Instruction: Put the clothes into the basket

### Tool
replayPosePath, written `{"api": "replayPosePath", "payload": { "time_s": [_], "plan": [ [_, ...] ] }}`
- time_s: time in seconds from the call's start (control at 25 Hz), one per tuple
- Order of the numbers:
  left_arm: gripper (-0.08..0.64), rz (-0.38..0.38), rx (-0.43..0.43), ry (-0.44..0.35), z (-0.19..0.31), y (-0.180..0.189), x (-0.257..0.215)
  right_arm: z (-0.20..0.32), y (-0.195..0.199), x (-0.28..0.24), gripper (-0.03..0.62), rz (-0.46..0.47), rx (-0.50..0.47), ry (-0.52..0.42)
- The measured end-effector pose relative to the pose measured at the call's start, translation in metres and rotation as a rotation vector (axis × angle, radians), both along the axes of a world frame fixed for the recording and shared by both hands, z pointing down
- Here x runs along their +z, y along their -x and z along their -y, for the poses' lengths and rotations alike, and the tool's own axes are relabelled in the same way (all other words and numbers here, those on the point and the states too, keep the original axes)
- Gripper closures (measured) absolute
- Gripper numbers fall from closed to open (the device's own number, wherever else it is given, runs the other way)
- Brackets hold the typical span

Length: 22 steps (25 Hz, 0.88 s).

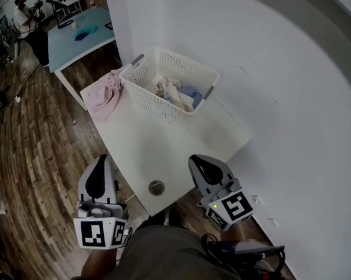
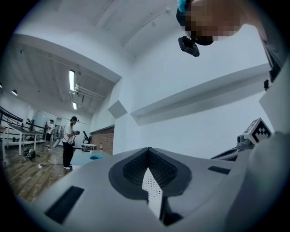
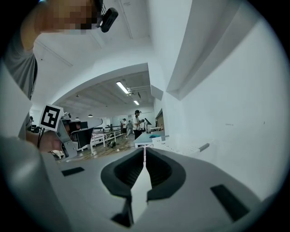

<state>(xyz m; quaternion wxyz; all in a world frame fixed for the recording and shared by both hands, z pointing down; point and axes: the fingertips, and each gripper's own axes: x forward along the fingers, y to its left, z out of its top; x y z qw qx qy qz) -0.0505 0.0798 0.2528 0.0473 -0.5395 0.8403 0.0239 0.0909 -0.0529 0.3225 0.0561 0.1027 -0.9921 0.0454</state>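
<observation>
Pink garment: we see one pink garment (image 1: 106, 96) outside the basket, bunched on the table's far left corner. It touches the basket's left wall and partly hangs over the table edge.
Basket: the white basket (image 1: 147, 98) stands upright at the far end of the table (image 1: 163, 145).
Already in: cream and blue clothes (image 1: 177, 93) lie inside it.
Progress: we judge the task partly done. As far as we can see, only the pink piece is left.
Left gripper: the left gripper (image 1: 99, 169) has its jaws together with nothing between them. It is close to our body, off the table's near left edge.
Right gripper: the right gripper (image 1: 201, 166) is likewise closed and empty, at the table's near edge.
Gap: most of the tabletop lies between both grippers and the garment, so they are well apart. The left gripper is on the garment's side.
Next need: we reckon a reach across, with the jaws opened first.
</observation>
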Motion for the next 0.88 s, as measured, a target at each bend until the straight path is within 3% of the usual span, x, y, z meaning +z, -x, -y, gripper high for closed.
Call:
{"api": "replayPosePath", "payload": {
  "time_s": [0.28, 0.48, 0.72, 0.88],
  "plan": [
    [0.552, -0.003, -0.184, 0.009, -0.061, -0.015, -0.007, -0.029, -0.011, 0.003, 0.574, -0.018, -0.129, 0.038],
    [0.552, -0.013, -0.282, 0.035, -0.098, -0.01, 0.01, -0.048, 0.009, 0.022, 0.574, -0.022, -0.206, 0.076],
    [0.552, -0.002, -0.355, 0.006, -0.123, 0.025, 0.006, -0.057, 0.048, 0.02, 0.574, -0.023, -0.247, 0.047],
    [0.552, -0.013, -0.348, -0.008, -0.132, 0.062, 0.012, -0.063, 0.084, 0.022, 0.574, -0.063, -0.211, -0.048]
  ]
}}
